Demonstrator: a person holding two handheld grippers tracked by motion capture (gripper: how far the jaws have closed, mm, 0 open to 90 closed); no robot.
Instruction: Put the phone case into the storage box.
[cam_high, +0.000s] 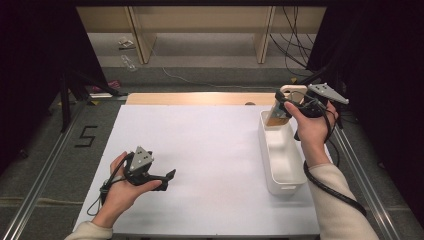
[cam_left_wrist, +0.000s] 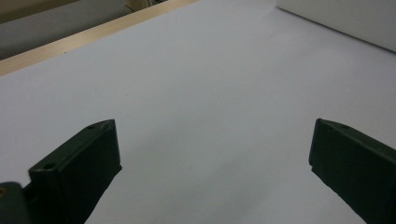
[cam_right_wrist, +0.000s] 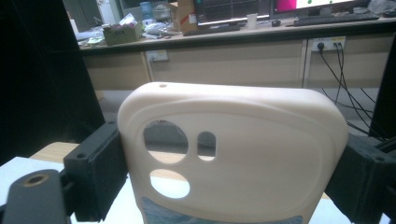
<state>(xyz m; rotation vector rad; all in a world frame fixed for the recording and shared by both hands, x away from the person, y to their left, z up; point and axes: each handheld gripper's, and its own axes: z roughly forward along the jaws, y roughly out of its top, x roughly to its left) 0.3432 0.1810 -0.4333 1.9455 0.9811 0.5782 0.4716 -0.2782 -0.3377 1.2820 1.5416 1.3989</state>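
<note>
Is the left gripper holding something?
No, the left gripper has its jaws wide apart, with nothing but bare white table between them.

Cream phone case (cam_right_wrist: 243, 154) upright, apparently above white bin (cam_high: 280, 165).

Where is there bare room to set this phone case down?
The white bin looks empty below the phone case held by the right gripper. The white table is bare between bin and left gripper. Nowhere looks crowded.

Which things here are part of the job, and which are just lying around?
In use: cream phone case, clamped in the right gripper; white bin beneath it; left gripper, open and empty.

Lying about: cables and litter on the floor.
</note>
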